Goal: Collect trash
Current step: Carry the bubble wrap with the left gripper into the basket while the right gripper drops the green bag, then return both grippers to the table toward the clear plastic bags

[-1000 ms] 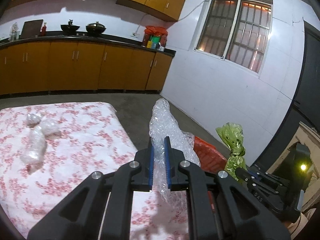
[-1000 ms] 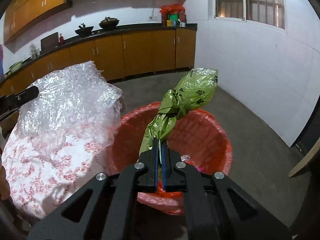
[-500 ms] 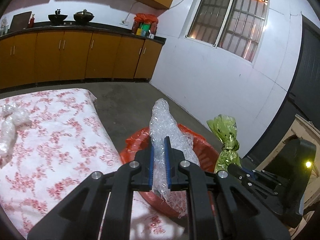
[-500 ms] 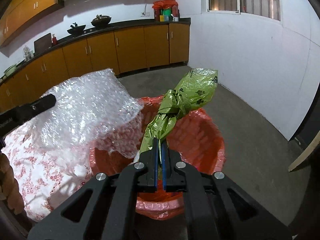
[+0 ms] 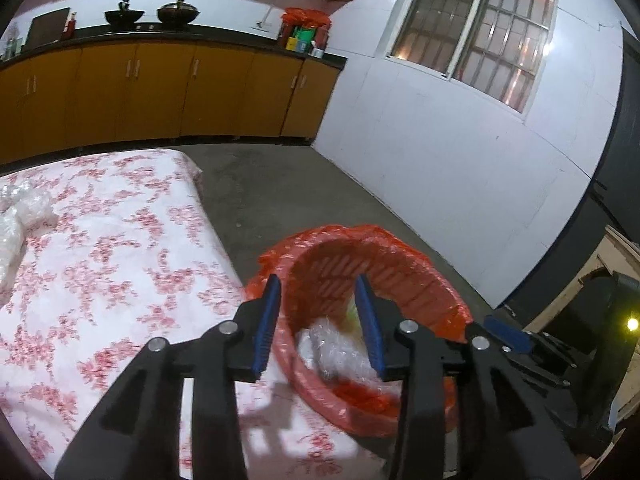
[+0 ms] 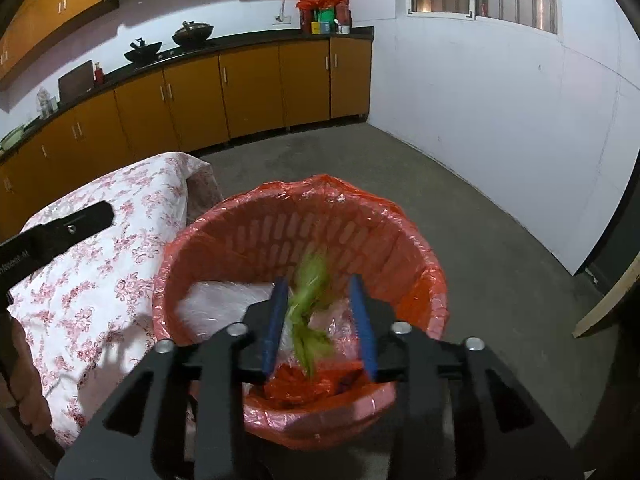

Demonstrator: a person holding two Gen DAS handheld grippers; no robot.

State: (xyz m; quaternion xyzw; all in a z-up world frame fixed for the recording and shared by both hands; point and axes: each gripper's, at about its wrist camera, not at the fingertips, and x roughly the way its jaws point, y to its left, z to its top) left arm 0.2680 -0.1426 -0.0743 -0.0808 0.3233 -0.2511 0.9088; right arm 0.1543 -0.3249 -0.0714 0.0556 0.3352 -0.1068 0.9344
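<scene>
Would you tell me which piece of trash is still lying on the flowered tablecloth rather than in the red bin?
The clear plastic wrap at the tablecloth's far left edge; the bubble wrap and green wrapper are inside the red bin.

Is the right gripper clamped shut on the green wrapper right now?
No, the right gripper has its jaws apart, and the green wrapper is a blur dropping into the red bin.

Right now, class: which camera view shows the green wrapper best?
The right wrist view: the green wrapper shows as a blurred streak between the open right gripper fingers, over the red-lined bin. The left wrist view gives only a green glimpse inside the bin.
</scene>
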